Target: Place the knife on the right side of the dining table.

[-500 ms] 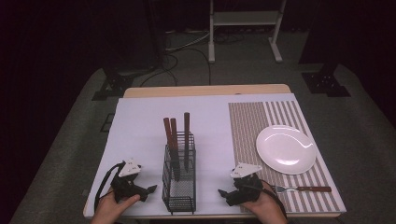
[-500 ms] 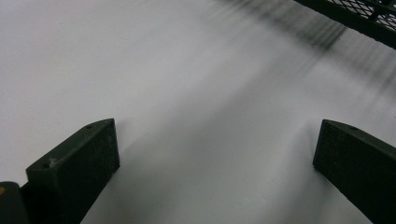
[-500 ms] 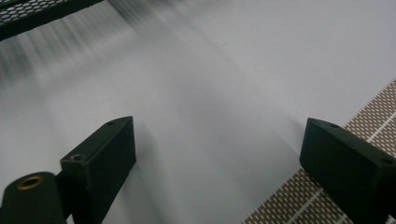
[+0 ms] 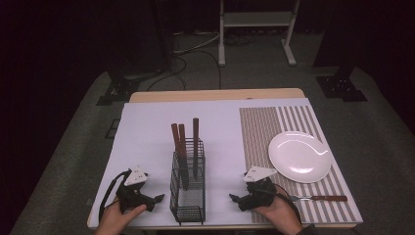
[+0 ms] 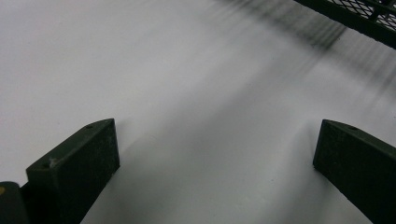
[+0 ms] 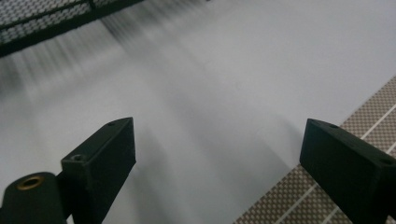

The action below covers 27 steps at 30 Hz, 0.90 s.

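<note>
Left gripper [image 4: 157, 199] low on the white table [image 4: 147, 132], jaws spread wide, nothing between. Right gripper [image 4: 235, 199] likewise gaping, empty, beside the striped placemat [image 4: 259, 127]. Between them, black wire caddy [image 4: 188, 196] holding 3 brown-handled utensils [image 4: 182, 137]. White plate [image 4: 299, 156] on the placemat, fork [image 4: 320, 198] just below.

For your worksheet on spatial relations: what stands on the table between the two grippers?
The black wire caddy with three brown-handled utensils stands between the left gripper and right gripper, seen in the high view.
</note>
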Each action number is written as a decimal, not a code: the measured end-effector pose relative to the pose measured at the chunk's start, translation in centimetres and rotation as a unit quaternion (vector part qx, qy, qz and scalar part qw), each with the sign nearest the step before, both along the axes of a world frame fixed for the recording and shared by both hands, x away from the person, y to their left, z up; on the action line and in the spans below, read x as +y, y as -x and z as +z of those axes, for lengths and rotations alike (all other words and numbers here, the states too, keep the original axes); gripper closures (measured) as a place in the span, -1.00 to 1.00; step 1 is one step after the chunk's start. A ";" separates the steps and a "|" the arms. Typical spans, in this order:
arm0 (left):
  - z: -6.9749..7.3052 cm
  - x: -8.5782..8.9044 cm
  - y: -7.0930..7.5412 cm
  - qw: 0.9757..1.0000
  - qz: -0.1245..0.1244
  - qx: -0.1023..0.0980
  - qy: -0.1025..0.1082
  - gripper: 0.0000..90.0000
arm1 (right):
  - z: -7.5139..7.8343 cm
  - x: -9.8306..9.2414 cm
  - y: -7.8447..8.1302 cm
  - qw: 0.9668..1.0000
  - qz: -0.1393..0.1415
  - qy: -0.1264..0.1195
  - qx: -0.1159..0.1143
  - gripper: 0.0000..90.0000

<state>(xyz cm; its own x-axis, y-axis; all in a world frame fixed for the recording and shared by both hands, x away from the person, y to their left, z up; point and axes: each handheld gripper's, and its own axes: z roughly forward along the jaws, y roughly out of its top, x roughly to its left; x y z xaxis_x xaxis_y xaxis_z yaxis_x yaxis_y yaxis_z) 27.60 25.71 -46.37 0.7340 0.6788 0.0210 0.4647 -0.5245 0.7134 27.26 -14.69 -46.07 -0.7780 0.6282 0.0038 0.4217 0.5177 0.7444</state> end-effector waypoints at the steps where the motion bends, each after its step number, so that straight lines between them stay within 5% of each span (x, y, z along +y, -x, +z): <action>1: 0.0 0.0 0.0 1.000 0.000 0.000 0.000 -1.00 | 0.1 -0.1 -0.1 1.000 0.000 -0.003 -0.002 -0.80; 13: 0.0 0.0 0.0 1.000 -0.001 0.000 -0.002 -1.00 | 1.8 0.6 -1.3 0.999 0.010 -0.037 -0.008 -0.80; 27: 0.0 0.0 0.0 1.000 -0.001 0.001 -0.001 -1.00 | 3.9 2.1 -3.0 0.998 0.024 -0.046 -0.017 -0.79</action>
